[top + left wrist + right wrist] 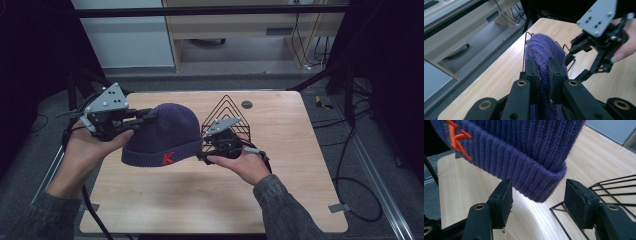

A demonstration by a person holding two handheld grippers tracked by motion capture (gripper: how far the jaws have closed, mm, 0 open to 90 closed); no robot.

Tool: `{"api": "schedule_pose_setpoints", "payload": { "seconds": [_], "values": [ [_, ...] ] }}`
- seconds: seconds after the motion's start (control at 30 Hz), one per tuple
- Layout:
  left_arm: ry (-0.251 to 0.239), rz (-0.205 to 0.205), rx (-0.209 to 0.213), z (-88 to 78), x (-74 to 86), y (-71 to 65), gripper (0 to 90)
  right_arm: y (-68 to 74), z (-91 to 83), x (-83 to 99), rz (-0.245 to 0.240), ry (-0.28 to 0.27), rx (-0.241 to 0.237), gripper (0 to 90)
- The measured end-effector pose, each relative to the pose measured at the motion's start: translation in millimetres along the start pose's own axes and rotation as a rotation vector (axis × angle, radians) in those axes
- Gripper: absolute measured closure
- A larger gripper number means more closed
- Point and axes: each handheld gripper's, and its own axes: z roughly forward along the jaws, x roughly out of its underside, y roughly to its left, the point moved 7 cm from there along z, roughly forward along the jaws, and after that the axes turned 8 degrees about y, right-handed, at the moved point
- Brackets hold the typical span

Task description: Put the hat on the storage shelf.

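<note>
A purple knit beanie (162, 132) with an orange K on its cuff hangs above the wooden table (215, 200). My left gripper (145, 117) is shut on the beanie's left side, and the knit (544, 52) bunches between its jaws. My right gripper (205, 150) is open at the cuff's right end. In the right gripper view the cuff corner (544, 187) hangs just beyond the two spread jaws, touching neither.
A black wire rack (227, 112) with nested triangular frames stands on the table behind the right gripper; its wires (614, 185) lie beside the right jaw. A small dark round disc (246, 104) lies near the table's far edge. Cables trail on the floor at the right.
</note>
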Motion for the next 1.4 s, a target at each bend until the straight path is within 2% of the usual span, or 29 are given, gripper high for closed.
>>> {"api": "schedule_pose_setpoints", "payload": {
  "seconds": [0.17,0.43,0.63,0.8,0.93,1.07,1.17,1.27,1.33,1.4],
  "values": [
    [-0.007,0.005,0.008,0.3,-2.8,-0.1,81.2,-5.7,6.1,-1.3,0.005,0.006,-0.013,38.1],
    [-0.016,0.002,0.02,5.3,-7.3,-1.5,81.1,-6.4,5.9,1.4,-0.019,0.022,-0.025,56.2],
    [-0.024,-0.001,0.021,7.5,-10.0,-2.6,81.1,-4.4,5.0,0.6,-0.034,0.011,-0.025,70.8],
    [-0.038,-0.017,0.02,7.1,-14.0,1.1,81.1,-2.1,-3.3,-0.6,-0.04,-0.004,-0.022,76.8],
    [-0.07,-0.036,0.017,6.8,-26.9,6.5,80.9,-4.6,-20.3,-2.4,-0.045,-0.025,0.001,78.5],
    [-0.113,-0.054,0.012,11.2,-51.3,10.4,80.7,-17.6,-48.9,-6.3,-0.022,-0.081,0.052,79.4],
    [-0.123,-0.046,0.003,22.1,-70.8,11.2,80.6,-31.9,-68.5,-5.8,-0.001,-0.098,0.093,79.5],
    [-0.153,-0.06,-0.007,36.9,-87.9,12.4,80.6,-47.6,-83.5,-3.0,0.016,-0.104,0.137,79.5],
    [-0.167,-0.054,-0.01,47.6,-96.5,12.7,80.6,-57.3,-91.7,-0.2,0.031,-0.109,0.162,79.5],
    [-0.177,-0.065,0.002,58.4,-103.3,12.7,80.5,-66.2,-98.2,3.9,0.044,-0.103,0.186,79.5]
  ]
}}
